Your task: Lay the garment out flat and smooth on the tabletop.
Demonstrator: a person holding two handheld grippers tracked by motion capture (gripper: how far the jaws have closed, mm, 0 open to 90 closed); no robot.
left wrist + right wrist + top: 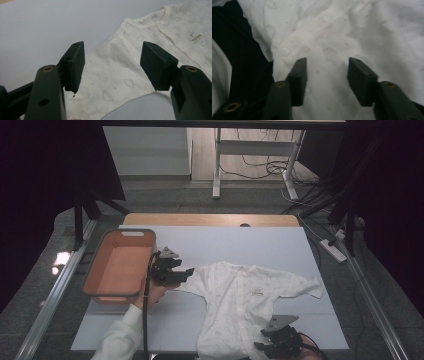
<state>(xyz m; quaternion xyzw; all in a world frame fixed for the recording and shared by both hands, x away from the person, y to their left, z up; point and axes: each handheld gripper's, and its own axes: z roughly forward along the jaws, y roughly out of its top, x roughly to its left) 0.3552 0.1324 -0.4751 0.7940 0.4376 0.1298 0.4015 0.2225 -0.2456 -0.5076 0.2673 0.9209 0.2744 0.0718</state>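
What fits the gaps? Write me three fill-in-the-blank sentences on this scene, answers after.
1. The white baby shirt lies spread on the ____ table cover.
2. The left gripper hovers over the shirt's ____ with jaws open.
3. Left of the shirt stands an empty ____ basket.
The right gripper is open over the shirt's lower part.

Missing words: white; sleeve; orange

Grey floor (165, 195), white desk legs (217, 167) (cables, perhaps), dark curtains (50, 165)

The small label (195, 37) on the white garment (117, 75) carries lettering too blurred to read.
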